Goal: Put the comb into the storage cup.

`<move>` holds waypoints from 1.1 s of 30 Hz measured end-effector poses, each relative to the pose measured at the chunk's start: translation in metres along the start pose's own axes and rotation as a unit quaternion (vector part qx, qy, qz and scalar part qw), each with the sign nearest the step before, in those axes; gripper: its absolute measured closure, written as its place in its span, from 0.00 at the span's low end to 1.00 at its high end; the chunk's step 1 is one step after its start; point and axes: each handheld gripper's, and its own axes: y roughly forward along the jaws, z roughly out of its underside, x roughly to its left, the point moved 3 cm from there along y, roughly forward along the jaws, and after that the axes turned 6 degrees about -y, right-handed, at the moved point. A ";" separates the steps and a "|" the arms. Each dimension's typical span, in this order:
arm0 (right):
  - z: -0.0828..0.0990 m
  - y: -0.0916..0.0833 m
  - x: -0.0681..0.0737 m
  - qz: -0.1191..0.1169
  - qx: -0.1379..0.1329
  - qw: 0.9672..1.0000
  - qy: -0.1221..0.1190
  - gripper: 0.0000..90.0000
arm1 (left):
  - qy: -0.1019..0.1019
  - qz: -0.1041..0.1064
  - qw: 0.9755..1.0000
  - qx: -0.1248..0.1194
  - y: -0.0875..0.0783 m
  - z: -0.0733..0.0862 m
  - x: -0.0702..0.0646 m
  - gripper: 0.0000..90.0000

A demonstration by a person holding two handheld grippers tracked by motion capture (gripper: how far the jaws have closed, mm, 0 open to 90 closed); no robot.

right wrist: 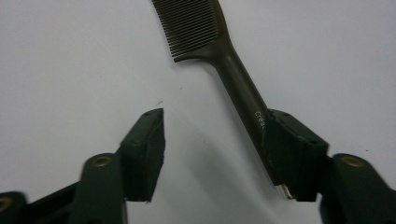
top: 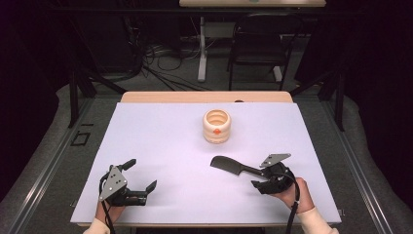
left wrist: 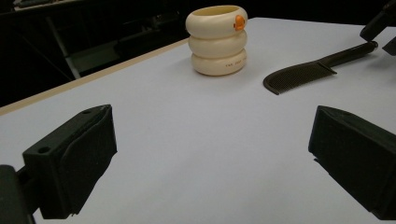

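At the near left of the table (top: 160, 146), the left gripper (top: 139, 178) rests with its jaws spread wide and holds nothing. The cream holder (top: 217, 126) stands farther back at the centre. The black comb (top: 233, 166) lies flat at the right, its handle between the right gripper's (right wrist: 212, 149) parted jaws, against one pad but unclamped.

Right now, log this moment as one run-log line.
left gripper: open, nothing between jaws | right gripper: open, comb handle against one jaw, lying on table | cream ringed holder: upright, apart
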 end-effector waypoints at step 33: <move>-0.031 0.005 -0.009 0.010 0.044 0.996 -0.075 0.00 | 0.001 0.004 1.000 0.002 0.002 0.000 -0.003 0.01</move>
